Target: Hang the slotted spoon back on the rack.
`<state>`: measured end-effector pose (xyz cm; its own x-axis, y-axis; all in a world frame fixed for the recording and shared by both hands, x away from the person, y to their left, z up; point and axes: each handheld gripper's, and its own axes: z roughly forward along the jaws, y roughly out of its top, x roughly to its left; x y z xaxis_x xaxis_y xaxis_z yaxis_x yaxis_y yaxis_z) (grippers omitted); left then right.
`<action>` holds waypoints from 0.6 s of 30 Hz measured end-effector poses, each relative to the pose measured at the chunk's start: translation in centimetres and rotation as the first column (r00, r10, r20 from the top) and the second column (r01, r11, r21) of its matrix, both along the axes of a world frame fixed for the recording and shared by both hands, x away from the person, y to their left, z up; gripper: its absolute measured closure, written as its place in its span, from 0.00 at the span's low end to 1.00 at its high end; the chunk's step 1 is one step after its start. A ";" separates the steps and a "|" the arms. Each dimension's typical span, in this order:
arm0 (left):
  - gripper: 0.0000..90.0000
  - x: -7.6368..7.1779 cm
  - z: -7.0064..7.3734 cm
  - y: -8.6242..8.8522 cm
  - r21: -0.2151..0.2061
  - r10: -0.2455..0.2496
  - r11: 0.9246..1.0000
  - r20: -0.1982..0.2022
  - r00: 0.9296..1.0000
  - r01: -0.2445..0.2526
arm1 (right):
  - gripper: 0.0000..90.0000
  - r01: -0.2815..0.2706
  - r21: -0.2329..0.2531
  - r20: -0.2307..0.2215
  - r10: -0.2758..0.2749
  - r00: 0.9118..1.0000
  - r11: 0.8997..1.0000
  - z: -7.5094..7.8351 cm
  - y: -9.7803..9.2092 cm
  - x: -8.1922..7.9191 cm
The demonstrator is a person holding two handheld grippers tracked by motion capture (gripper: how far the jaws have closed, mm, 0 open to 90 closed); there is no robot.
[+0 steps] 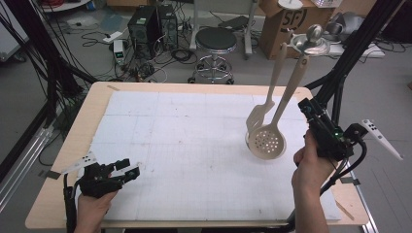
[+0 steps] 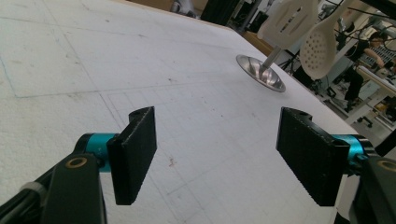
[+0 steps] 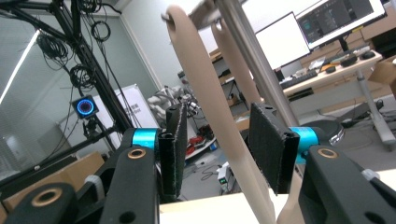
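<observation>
Your right gripper has its fingers spread around the handle of the beige skimmer, which hangs from the metal stand's top hook beside the slotted spatula — the pads look close on either side but I would not call them pressing yet. In the right gripper view the handle runs on a slant between them, nearer the right pad. Centre it first, so both pads meet the flat of the handle together and it doesn't twist. Grip well below the hook, then lift straight up until the hole clears the hook before you draw away — pulling sideways too soon would likely rock the stand or swing the spatula. Your left gripper rests low over the white mat on the bench, fingers wide apart and empty; keep it ready to steady the stand's base
</observation>
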<state>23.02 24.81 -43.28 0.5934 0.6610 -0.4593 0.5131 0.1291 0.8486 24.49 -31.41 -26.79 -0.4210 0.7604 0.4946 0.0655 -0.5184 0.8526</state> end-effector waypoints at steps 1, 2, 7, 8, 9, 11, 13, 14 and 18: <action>0.33 0.0 0.0 0.0 -0.003 0.001 1.000 -0.001 1.000 -0.001 | 0.65 0.005 0.001 0.007 -0.005 1.000 1.000 0.2 -0.1 0.1; 0.33 0.0 0.0 0.0 -0.003 0.000 1.000 -0.002 1.000 0.000 | 0.66 0.007 0.003 0.009 -0.007 1.000 1.000 0.3 -0.2 0.1; 0.33 0.0 0.0 -0.1 -0.004 -0.002 1.000 -0.002 1.000 0.002 | 0.76 0.019 0.026 0.018 -0.019 1.000 1.000 0.9 -0.7 0.5; 0.33 0.0 0.0 -0.2 -0.002 -0.004 1.000 0.000 1.000 0.004 | 0.77 0.020 0.033 0.016 -0.021 1.000 0.999 1.1 -0.8 0.5; 0.33 0.1 0.0 -0.2 -0.001 -0.005 1.000 0.001 1.000 0.005 | 0.78 0.023 0.031 0.020 -0.024 1.000 0.999 1.2 -0.9 0.5; 0.33 0.0 0.0 -0.1 -0.002 -0.003 1.000 -0.001 1.000 0.003 | 0.80 0.027 0.035 0.023 -0.028 0.999 0.999 1.3 -1.1 0.5; 0.33 0.0 0.0 -0.1 -0.004 -0.001 1.000 -0.001 1.000 0.001 | 0.80 0.032 0.029 0.026 -0.032 0.999 0.999 1.3 -1.2 0.5; 0.33 0.0 0.0 -0.1 -0.006 0.000 1.000 -0.001 1.000 0.000 | 0.80 0.029 0.031 0.024 -0.030 0.999 0.999 1.3 -1.2 0.4; 0.33 0.0 0.0 -0.1 -0.001 -0.004 1.000 0.006 1.000 0.004 | 0.68 0.019 0.023 0.021 -0.019 1.000 1.000 0.8 -1.5 0.4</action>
<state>23.04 24.73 -43.29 0.5990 0.6582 -0.4560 0.5083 0.1275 0.8517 24.88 -32.95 -26.01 -0.4173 0.7568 0.5031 0.0373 -0.5389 0.8416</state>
